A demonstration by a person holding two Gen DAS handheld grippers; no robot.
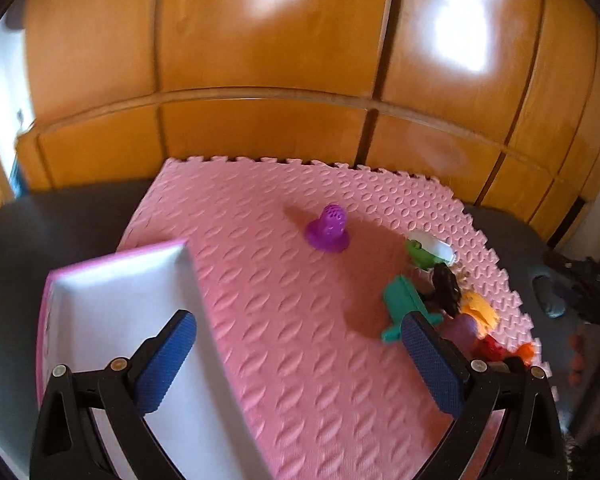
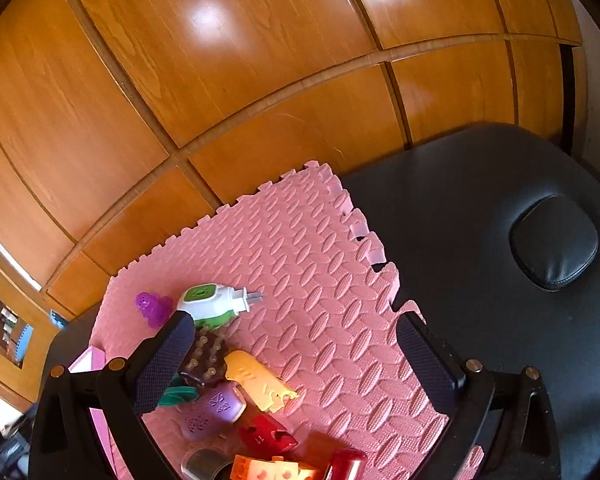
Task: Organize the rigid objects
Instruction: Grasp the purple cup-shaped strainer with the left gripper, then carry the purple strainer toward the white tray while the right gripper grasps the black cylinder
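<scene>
On a pink foam mat (image 1: 284,280) a purple perforated piece (image 1: 327,228) stands alone near the middle. Along the mat's right edge lies a cluster: a green-and-white plug-in device (image 1: 426,250), a black brush (image 1: 446,286), a teal piece (image 1: 404,306) and a yellow piece (image 1: 478,308). A white box with pink rim (image 1: 112,280) sits at the left. My left gripper (image 1: 300,364) hangs open above the mat, holding nothing. My right gripper (image 2: 296,364) is open over the cluster: the plug-in device (image 2: 212,302), brush (image 2: 206,356), yellow piece (image 2: 260,384), lilac piece (image 2: 214,410), red piece (image 2: 266,434).
The mat (image 2: 320,280) lies on a black padded table (image 2: 480,200) with a round cushion (image 2: 554,242) at the right. Wooden cabinet doors (image 1: 280,60) stand close behind. Orange bricks (image 2: 266,470), a red cylinder (image 2: 348,464) and a metal cup (image 2: 202,462) lie at the near edge.
</scene>
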